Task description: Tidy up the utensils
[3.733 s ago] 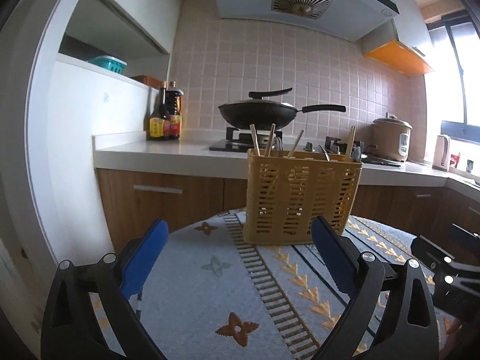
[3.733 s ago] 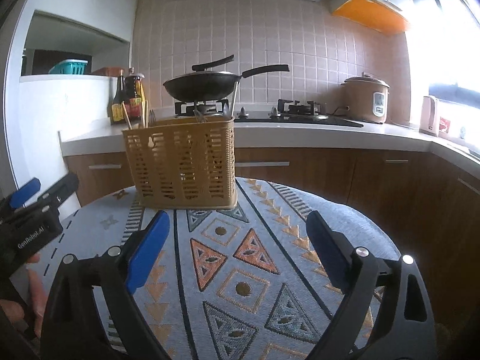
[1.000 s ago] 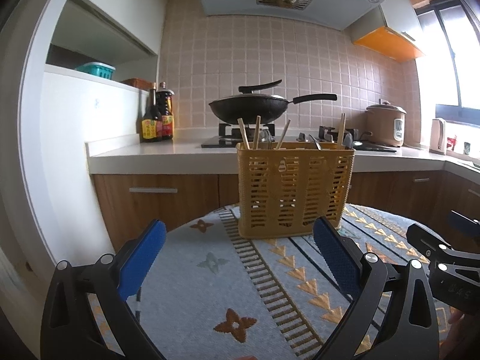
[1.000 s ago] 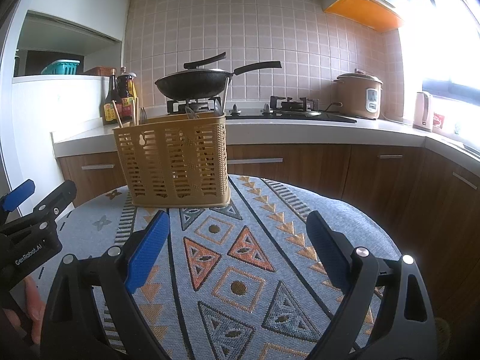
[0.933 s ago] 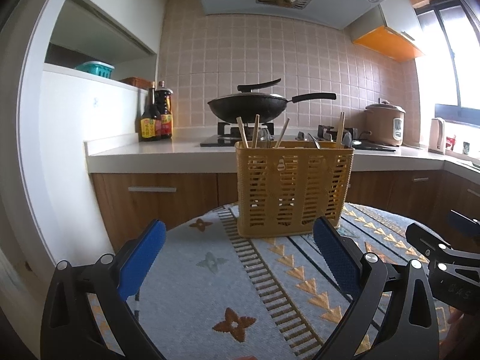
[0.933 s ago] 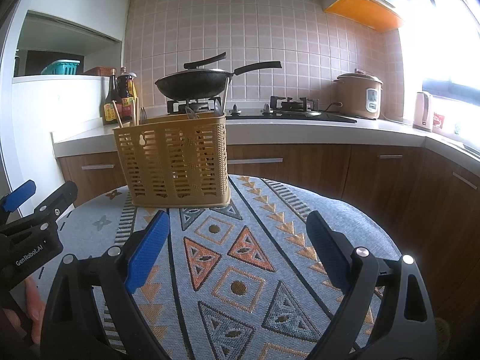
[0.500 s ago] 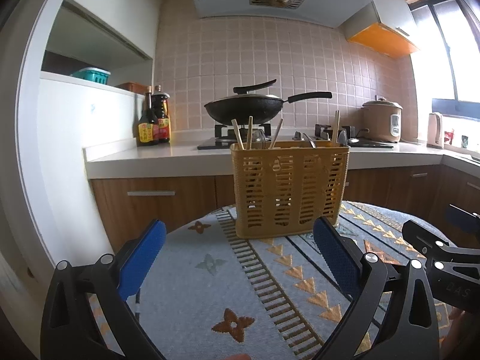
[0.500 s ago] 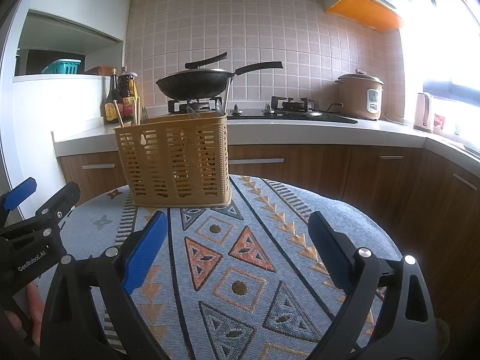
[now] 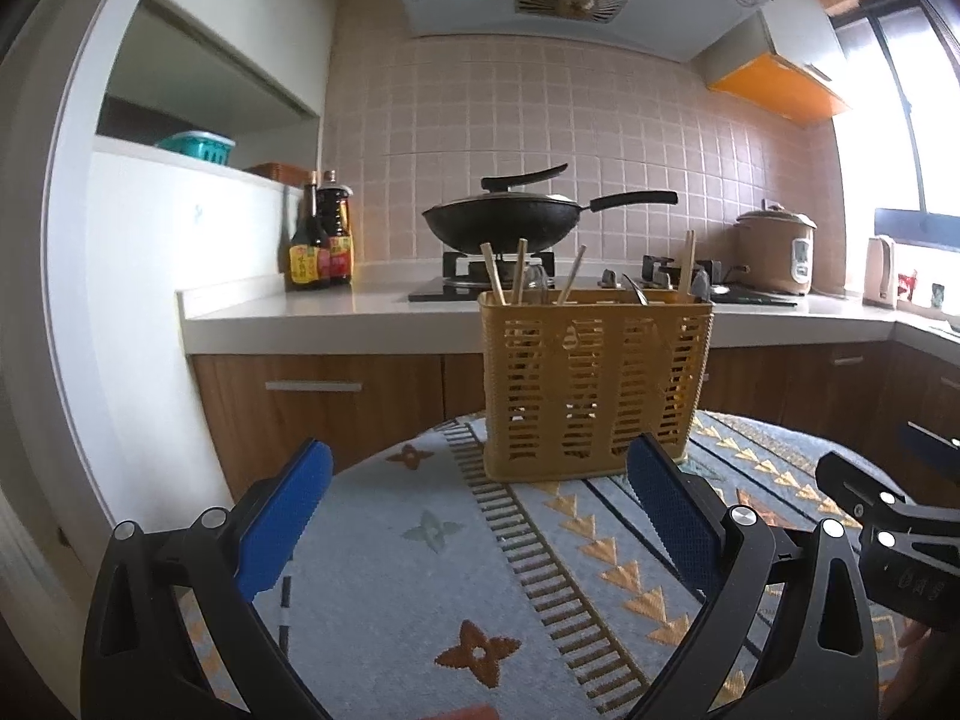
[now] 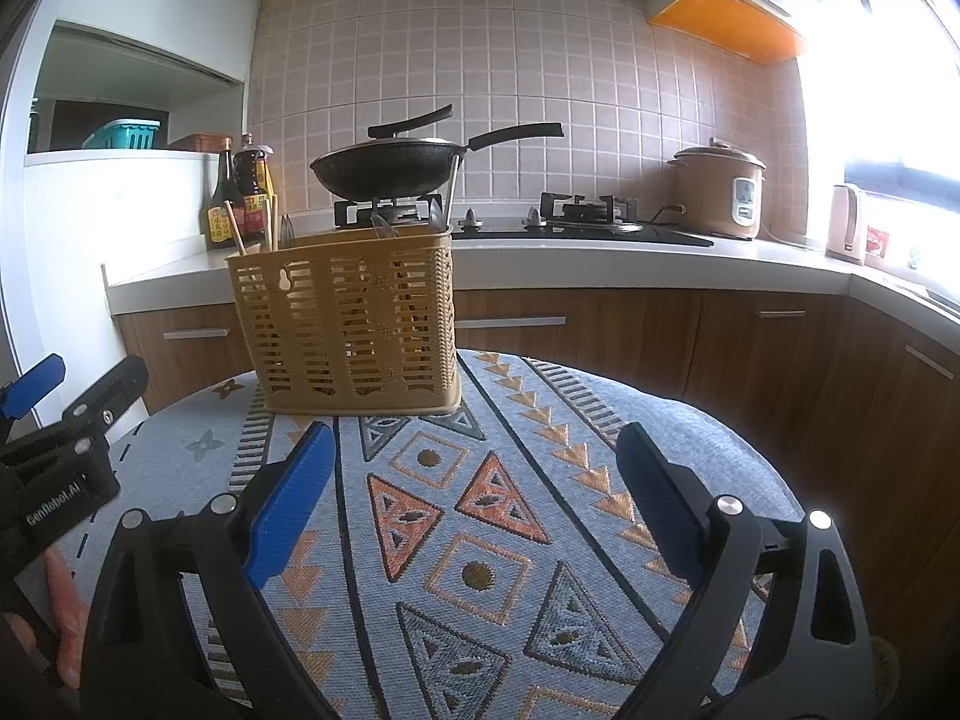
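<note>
A yellow slotted utensil basket [image 9: 594, 384] [image 10: 354, 318] stands upright on the patterned tablecloth [image 9: 420, 588] [image 10: 480, 516]. Wooden chopsticks [image 9: 510, 279] [image 10: 235, 228] and metal utensil tips [image 9: 636, 291] poke out of its top. My left gripper [image 9: 477, 483] is open and empty, held low in front of the basket. Equally open with nothing between its blue pads, my right gripper [image 10: 474, 468] sits short of the basket and to its right. Each gripper shows at the edge of the other's view.
Behind the table runs a white kitchen counter [image 9: 312, 312] with wooden cabinets, sauce bottles [image 9: 321, 240], a black wok [image 9: 510, 222] [image 10: 390, 168] on the stove, a rice cooker [image 10: 717, 192] and a kettle [image 10: 846, 231]. A hand [image 10: 60, 612] shows at lower left.
Both grippers have pulled back and tipped upward a little, so the basket looks slightly smaller and more range hood shows. Both stayed open and empty throughout.
</note>
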{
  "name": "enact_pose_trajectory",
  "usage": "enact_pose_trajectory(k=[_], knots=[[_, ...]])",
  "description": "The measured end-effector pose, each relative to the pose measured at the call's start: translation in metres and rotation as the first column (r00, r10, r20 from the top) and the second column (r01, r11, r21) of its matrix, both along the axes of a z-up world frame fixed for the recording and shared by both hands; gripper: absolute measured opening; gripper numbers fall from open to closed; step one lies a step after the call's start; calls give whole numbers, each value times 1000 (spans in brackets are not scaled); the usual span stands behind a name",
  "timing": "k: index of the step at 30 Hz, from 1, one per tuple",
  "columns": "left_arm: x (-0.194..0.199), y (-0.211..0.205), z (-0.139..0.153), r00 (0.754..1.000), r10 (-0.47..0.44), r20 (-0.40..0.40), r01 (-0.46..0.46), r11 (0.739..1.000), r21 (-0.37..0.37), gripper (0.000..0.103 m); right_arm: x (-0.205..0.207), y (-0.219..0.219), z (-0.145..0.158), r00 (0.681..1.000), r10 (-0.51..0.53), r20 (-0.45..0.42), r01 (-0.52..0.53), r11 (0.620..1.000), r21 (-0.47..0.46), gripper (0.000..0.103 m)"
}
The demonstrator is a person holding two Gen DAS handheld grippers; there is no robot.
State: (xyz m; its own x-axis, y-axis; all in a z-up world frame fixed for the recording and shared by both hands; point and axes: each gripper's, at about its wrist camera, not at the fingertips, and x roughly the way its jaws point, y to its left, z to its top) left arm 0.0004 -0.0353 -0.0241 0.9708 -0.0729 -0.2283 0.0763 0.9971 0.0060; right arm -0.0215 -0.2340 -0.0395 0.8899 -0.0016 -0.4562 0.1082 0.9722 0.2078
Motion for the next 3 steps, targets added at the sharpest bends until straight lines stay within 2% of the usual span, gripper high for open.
enact_pose_trajectory(k=[3], knots=[[1, 1, 0, 1000, 3, -7, -3, 1000, -5, 96, -1, -1, 0, 1000, -2, 1, 2, 1000, 0, 90]])
